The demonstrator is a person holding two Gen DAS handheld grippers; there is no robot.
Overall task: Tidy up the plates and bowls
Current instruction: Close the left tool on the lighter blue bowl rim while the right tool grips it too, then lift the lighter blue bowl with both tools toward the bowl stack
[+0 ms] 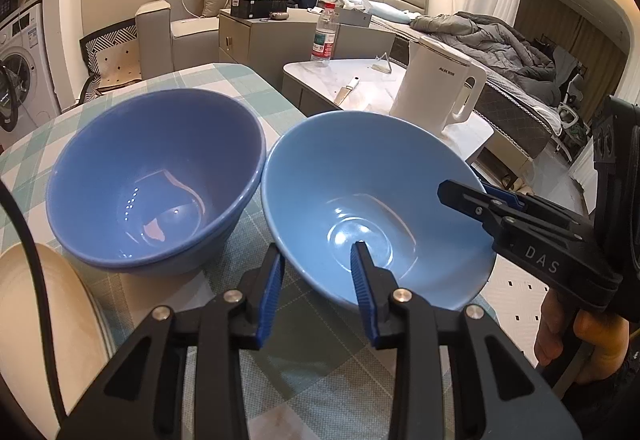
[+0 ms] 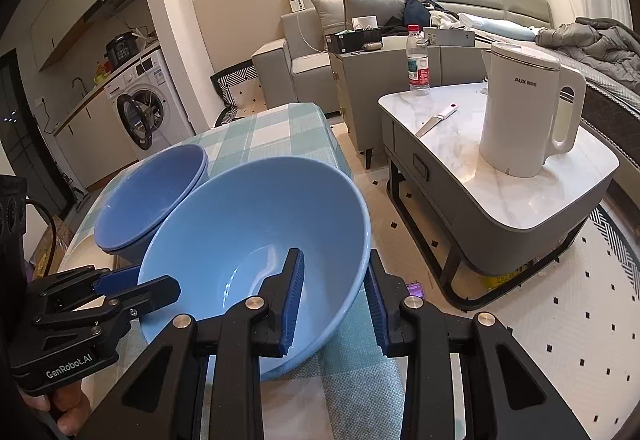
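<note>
A light blue bowl (image 1: 372, 199) sits on the checked tablecloth (image 1: 312, 352), tilted a little. My left gripper (image 1: 318, 260) straddles its near rim, one finger inside and one outside, jaws apart. My right gripper (image 2: 334, 280) straddles the bowl (image 2: 256, 236) on its right rim the same way, jaws apart; it also shows in the left wrist view (image 1: 476, 195). A darker blue bowl (image 1: 156, 175) stands upright to the left, beside the light one; it shows in the right wrist view (image 2: 152, 195) too. A cream plate (image 1: 44, 320) lies at the near left.
The table edge runs just right of the light bowl. Beyond it stands a low marble coffee table (image 2: 520, 183) with a white kettle (image 2: 524, 111), a knife (image 2: 434, 121) and a water bottle (image 2: 418, 59). A sofa, a bed and a washing machine (image 2: 144, 111) are behind.
</note>
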